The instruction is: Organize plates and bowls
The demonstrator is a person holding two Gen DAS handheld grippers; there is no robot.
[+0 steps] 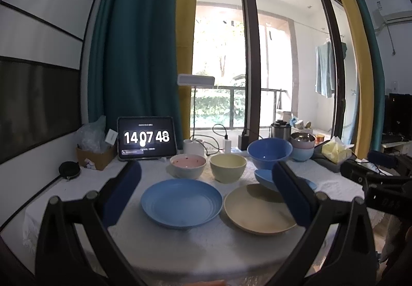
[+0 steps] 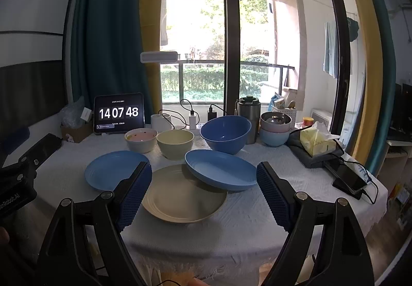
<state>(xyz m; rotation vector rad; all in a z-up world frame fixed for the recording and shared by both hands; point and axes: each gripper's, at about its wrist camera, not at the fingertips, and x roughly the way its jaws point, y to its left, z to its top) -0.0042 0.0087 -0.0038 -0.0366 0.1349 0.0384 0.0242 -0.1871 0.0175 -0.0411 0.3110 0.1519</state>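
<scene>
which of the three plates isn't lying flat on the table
The blue plate on the right: it is tilted, one edge propped on the beige plate. The other blue plate, on the left, and the beige one lie flat.

Black hand-held gripper (image 2: 203, 193) frame, blue ribbed pads (image 2: 135, 193), silver screws.
</scene>
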